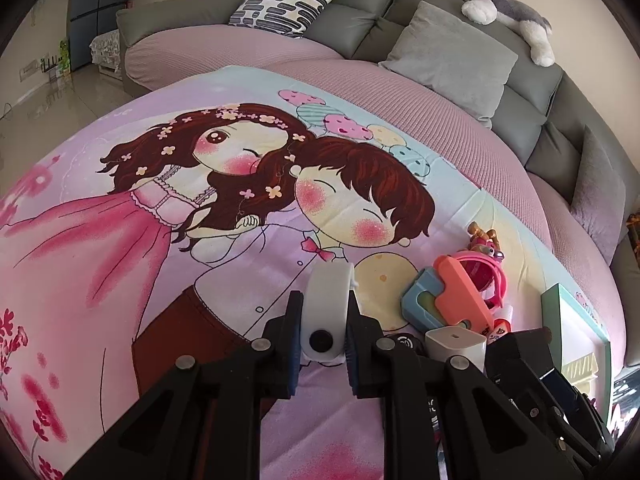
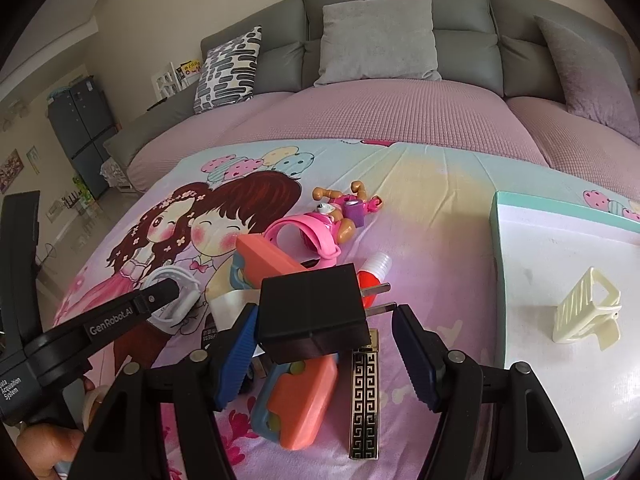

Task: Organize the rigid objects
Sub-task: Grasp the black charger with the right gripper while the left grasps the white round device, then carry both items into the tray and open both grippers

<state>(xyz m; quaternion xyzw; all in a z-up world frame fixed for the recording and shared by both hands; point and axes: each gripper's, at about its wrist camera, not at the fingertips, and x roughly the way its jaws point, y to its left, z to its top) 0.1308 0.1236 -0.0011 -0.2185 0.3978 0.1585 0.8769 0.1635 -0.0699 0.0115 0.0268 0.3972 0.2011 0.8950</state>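
Note:
My left gripper [image 1: 322,312] is shut on a white rounded device [image 1: 327,304] with a black button, held over the cartoon bedsheet; it also shows in the right wrist view [image 2: 176,300]. My right gripper [image 2: 324,336] is open, its jaws on either side of a black plug adapter [image 2: 312,316] that lies on an orange and blue toy [image 2: 298,400]. Next to it lie a black and gold patterned bar [image 2: 364,396], a pink watch [image 2: 308,236], a small doll [image 2: 344,208] and a red and white tube [image 2: 372,276]. A cream hair claw [image 2: 588,312] sits in a white box lid [image 2: 560,260].
The pile also shows in the left wrist view with a white charger block [image 1: 456,344]. The cartoon sheet [image 1: 120,260] covers a pink bed backed by grey sofa cushions [image 2: 380,40]. A plush dog [image 1: 504,8] lies on the sofa top.

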